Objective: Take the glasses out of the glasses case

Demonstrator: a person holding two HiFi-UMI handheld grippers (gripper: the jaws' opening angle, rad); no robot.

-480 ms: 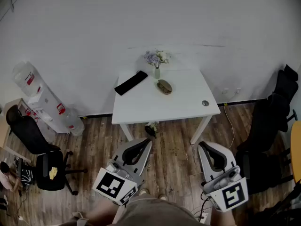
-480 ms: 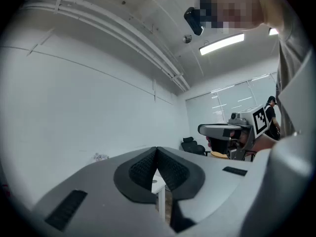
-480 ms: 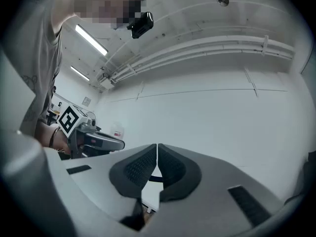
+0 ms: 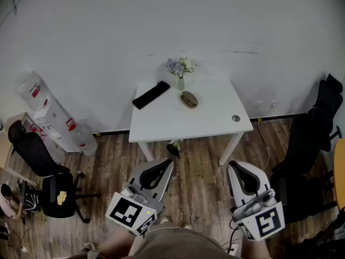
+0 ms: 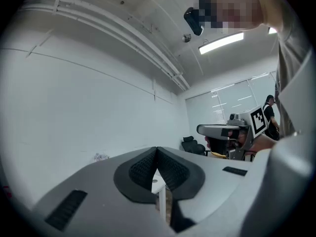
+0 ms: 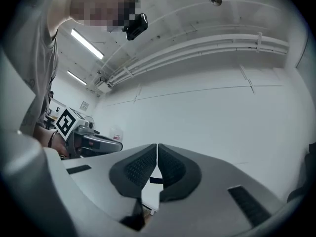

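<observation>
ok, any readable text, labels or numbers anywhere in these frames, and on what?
None can be read.
Too small to read: the red labels on the water bottles, head view.
Too small to read: the wall sign, right gripper view.
No letters or digits: the marker cubes carry only black-and-white square patterns.

A plain white wall (image 4: 172,26) filled the head view from 10 to 2 o'clock. A white table (image 4: 210,120) stood against it near centre, on a dark wood-plank floor (image 4: 199,171). Large water bottles (image 4: 32,90) leaned at 9 o'clock. A black office chair (image 4: 51,190) sat at 8 o'clock and another dark chair (image 4: 315,128) at 3 o'clock. Overhead, a strip light (image 5: 221,42) glowed beside ceiling pipes (image 5: 123,33).
</observation>
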